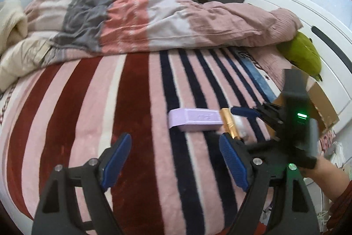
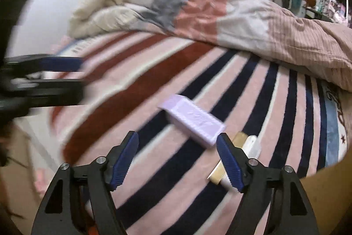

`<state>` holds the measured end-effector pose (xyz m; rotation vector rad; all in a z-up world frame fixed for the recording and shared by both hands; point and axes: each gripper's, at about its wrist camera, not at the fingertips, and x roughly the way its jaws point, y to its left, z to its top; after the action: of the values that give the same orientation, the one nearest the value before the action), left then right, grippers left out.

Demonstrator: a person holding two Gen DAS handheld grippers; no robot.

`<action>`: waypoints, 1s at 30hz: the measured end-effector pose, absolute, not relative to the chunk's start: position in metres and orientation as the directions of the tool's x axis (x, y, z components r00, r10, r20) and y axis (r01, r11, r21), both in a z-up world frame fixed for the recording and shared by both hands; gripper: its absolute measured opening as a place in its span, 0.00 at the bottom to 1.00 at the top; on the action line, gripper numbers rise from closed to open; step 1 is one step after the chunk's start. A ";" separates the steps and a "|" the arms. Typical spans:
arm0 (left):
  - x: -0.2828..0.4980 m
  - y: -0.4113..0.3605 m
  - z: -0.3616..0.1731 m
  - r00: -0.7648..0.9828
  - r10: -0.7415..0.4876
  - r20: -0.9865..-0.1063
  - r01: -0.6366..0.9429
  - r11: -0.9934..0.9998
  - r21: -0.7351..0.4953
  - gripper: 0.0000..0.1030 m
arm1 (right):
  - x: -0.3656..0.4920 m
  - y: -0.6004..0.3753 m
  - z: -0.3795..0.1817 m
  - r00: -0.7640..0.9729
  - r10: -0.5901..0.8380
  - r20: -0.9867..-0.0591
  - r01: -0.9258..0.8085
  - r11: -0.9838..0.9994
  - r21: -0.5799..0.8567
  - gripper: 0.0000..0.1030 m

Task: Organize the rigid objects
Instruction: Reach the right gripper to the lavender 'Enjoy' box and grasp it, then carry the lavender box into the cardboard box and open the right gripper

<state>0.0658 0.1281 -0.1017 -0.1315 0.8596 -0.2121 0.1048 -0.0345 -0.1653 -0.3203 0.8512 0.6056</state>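
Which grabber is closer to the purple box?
Right. The right gripper is open around the gold-and-white tube that lies against one end of the purple box. The left gripper, also open, is a bit farther back from the box's long side.

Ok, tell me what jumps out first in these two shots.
The lilac box lies on the striped blanket mid-bed, with a gold-and-white tube right beside it. The right gripper hangs open just short of both, the tube next to its right-hand blue finger. Behind, a rumpled pink and grey duvet fills the far side of the bed.
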 end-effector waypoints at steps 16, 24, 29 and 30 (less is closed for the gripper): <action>0.051 0.132 -0.107 0.655 -0.193 -0.731 0.086 0.980 -0.181 0.78 | 0.115 -0.021 -0.199 0.346 0.500 -0.794 -0.722 0.682 0.115 0.72; 0.051 0.132 -0.104 0.655 -0.186 -0.733 0.078 0.981 -0.179 0.78 | 0.130 0.004 -0.206 0.424 0.420 -0.803 -0.666 0.745 0.038 0.45; 0.051 0.123 -0.092 0.663 -0.199 -0.722 0.099 0.979 -0.179 0.78 | 0.114 0.003 -0.184 0.457 0.412 -0.788 -0.673 0.740 -0.003 0.32; 0.051 0.117 -0.086 0.667 -0.206 -0.716 0.111 0.978 -0.178 0.78 | 0.107 -0.002 -0.173 0.457 0.435 -0.775 -0.682 0.732 0.009 0.32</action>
<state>0.0511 0.1175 -0.0863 -0.1227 0.8214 -0.1795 0.1068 -0.0018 -0.1733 -0.3247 0.8477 0.7030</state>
